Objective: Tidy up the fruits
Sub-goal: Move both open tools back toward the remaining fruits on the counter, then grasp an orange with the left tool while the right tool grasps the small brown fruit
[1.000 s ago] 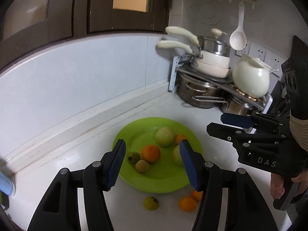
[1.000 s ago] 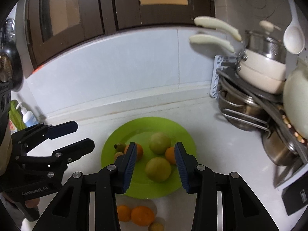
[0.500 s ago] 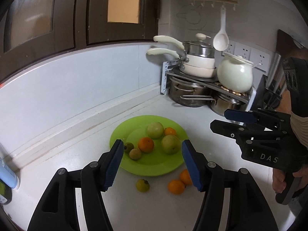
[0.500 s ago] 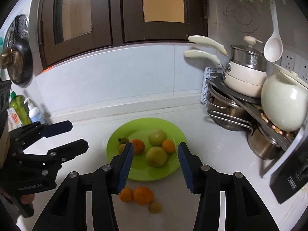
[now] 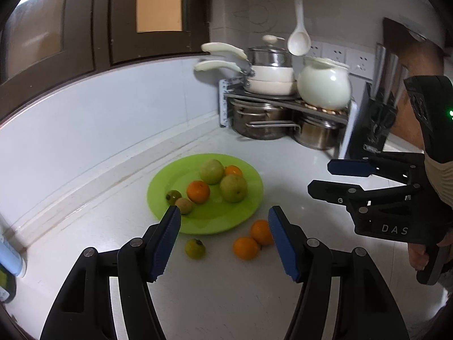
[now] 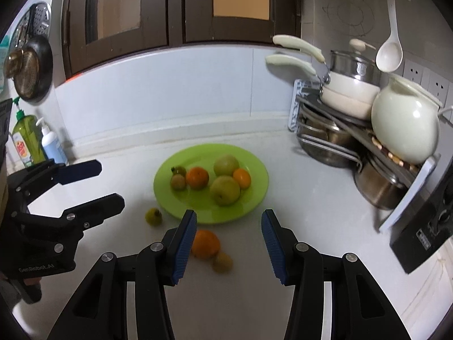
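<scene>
Green plate [image 5: 249, 198] sits mid-counter; my left gripper [image 5: 223, 240] and right gripper [image 6: 228, 243], jaws spread, hang near its front rim over loose oranges [image 5: 245, 248].

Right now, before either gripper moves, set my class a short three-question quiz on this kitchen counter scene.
1. How many fruits lie on the lime-green round plate?
2. True or false: the left gripper is shut on an orange.
3. What sits nearest the hanging white plastic ladle? A) the round white ceramic pot B) the soap bottles C) the plate

Key: 1. six; 2. false, it is open and holds nothing; 3. A.
</scene>
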`<state>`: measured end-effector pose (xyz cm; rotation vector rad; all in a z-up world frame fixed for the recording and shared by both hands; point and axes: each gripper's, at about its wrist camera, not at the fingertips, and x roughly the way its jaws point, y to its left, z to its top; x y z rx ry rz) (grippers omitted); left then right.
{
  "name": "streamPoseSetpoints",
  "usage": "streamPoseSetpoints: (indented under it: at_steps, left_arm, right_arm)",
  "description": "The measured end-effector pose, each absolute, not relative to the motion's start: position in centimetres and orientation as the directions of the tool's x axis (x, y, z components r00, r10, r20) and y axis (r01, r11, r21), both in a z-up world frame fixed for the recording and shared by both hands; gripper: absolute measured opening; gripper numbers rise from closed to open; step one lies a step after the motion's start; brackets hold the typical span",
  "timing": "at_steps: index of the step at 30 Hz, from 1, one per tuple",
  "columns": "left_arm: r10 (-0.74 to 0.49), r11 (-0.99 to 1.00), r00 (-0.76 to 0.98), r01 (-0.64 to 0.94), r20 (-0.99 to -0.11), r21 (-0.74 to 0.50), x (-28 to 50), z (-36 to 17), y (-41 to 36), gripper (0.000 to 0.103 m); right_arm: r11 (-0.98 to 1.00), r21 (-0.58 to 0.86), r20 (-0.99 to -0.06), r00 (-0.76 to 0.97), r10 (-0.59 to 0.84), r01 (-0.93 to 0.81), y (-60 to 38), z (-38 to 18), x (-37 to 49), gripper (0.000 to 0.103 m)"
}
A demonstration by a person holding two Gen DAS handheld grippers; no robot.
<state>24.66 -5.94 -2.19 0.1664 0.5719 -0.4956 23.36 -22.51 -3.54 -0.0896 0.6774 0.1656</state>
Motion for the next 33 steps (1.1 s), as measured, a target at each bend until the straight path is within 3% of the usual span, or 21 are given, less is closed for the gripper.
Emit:
streamPoseSetpoints:
  at_steps: [13,33]
  left_arm:
    - [-0.423,0.819,0.654,0.572,-0.627,0.044,25.1,-6.6,-7.2,0.063]
    - [-0.44,0.79,0.523,0.612,-0.73,-0.038,29.5,-11.4,-9.2,0.063]
  right_arm:
    - [0.979,-0.005,-0.698,0.702,0.142,-0.202,-22.5,-7.6,23.2,0.048]
    - [0.971,0.06,-0.789,0.585,0.189,-0.231,-23.2,-12.6,26.5,0.048]
